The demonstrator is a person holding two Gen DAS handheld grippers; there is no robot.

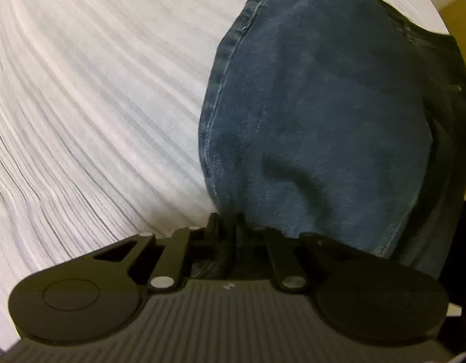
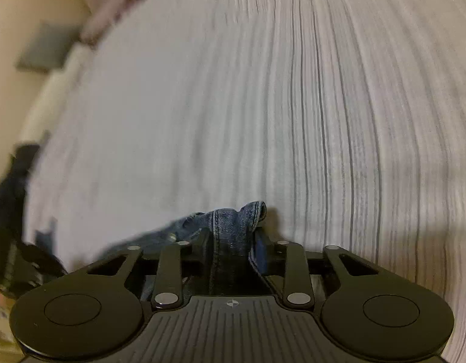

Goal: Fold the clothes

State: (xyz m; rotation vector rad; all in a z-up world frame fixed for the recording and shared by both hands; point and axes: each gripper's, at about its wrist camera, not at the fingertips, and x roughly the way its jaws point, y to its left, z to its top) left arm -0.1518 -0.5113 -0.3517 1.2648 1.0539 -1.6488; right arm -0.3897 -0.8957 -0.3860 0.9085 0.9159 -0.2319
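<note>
surface: white striped bedsheet [image 2: 263, 106] | beyond edge: beige floor [image 2: 27, 15] | light: dim, warm

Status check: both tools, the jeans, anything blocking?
Left tool shut on the jeans edge. Right tool clamped on a bunched denim fold. Jeans lie on the striped sheet. Nothing in the way.

- A white sheet [image 1: 97, 106] with thin grey stripes covers the bed and fills most of both views.
- At ten o'clock in the right wrist view, a blurred grey square [image 2: 45, 47] lies on a beige surface [image 2: 30, 6] past the sheet's edge.
</note>
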